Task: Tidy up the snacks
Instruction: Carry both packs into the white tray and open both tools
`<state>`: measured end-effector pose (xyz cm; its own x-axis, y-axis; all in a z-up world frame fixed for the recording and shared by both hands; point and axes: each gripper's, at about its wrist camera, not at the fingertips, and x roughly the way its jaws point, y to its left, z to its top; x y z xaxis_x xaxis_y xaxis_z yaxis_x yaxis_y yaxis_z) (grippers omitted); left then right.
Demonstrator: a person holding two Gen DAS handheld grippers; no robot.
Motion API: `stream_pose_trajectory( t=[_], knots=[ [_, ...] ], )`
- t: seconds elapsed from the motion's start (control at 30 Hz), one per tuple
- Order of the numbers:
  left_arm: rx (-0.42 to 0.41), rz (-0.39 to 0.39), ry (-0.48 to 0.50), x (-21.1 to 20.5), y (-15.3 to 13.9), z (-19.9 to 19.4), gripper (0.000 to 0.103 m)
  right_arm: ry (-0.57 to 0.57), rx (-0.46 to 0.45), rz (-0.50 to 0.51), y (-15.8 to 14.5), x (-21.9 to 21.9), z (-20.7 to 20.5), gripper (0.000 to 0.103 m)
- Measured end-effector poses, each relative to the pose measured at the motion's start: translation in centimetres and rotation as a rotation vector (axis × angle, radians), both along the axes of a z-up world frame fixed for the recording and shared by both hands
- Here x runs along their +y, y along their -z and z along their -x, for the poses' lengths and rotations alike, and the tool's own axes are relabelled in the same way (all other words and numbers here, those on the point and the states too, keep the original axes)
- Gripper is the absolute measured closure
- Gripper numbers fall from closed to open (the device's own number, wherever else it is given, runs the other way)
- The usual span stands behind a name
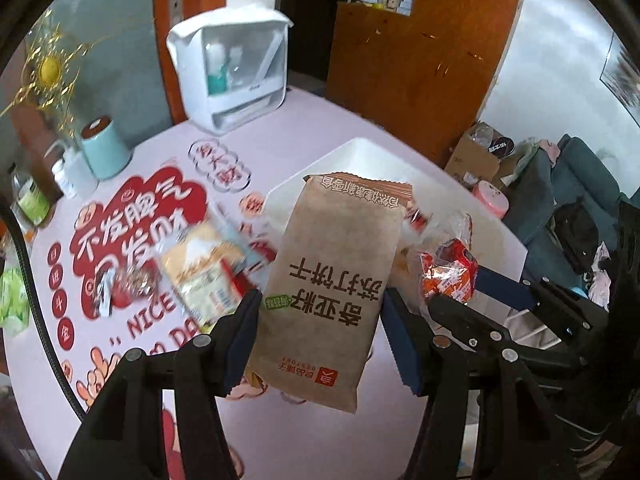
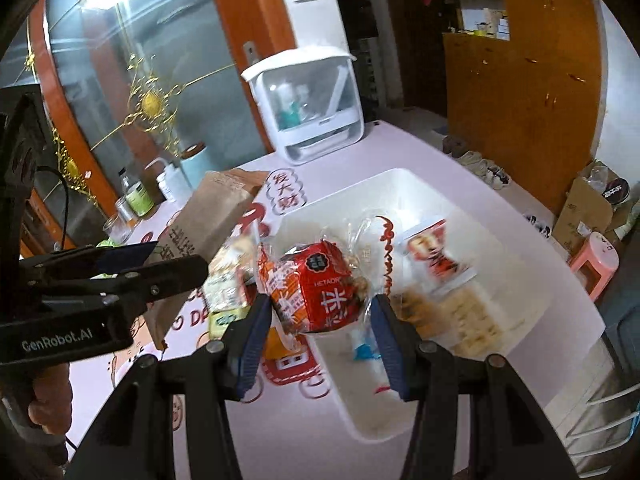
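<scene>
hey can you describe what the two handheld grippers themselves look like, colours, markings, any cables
Both the left gripper and the right gripper have matte black angular linkage arms studded with round silver pivot bolts, ending in dark blue ribbed pads. Seen from the right wrist, the left gripper's black body carries white "GenRobot.AI" lettering. A thin black cable trails beside it.

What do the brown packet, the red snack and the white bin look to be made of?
Brown packet: matte kraft-look paper or film, with no glare and a crimped top seal. Red snack: glossy clear plastic wrap over red printed packaging, crinkled and shiny. White bin: likely smooth moulded plastic with rounded corners.
</scene>
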<state>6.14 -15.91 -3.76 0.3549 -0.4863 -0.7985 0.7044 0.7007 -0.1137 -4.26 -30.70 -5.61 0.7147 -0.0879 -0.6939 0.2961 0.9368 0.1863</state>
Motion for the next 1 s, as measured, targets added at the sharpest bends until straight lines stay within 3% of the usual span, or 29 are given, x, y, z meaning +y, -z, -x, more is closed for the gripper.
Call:
stream_pose_trajectory(
  t=[0.43,0.67,1.0],
  knots=[
    [-0.054,-0.01,-0.069,-7.4,-1.4,-1.3,0.044,0.029,-0.057,0.075,-2.5,-8.2,-3.9,0.051],
    [-0.043,-0.04,-0.12,-10.7,0.4,-2.7,0.044,0.013,-0.031,0.075,-2.2,-11.1,-7.8,0.05],
    [0.012,-0.087,-0.189,-13.1,3.8,-5.6,0.044,-0.016,0.051,0.047,0.6,-13.2,-11.8,0.049]
  ],
)
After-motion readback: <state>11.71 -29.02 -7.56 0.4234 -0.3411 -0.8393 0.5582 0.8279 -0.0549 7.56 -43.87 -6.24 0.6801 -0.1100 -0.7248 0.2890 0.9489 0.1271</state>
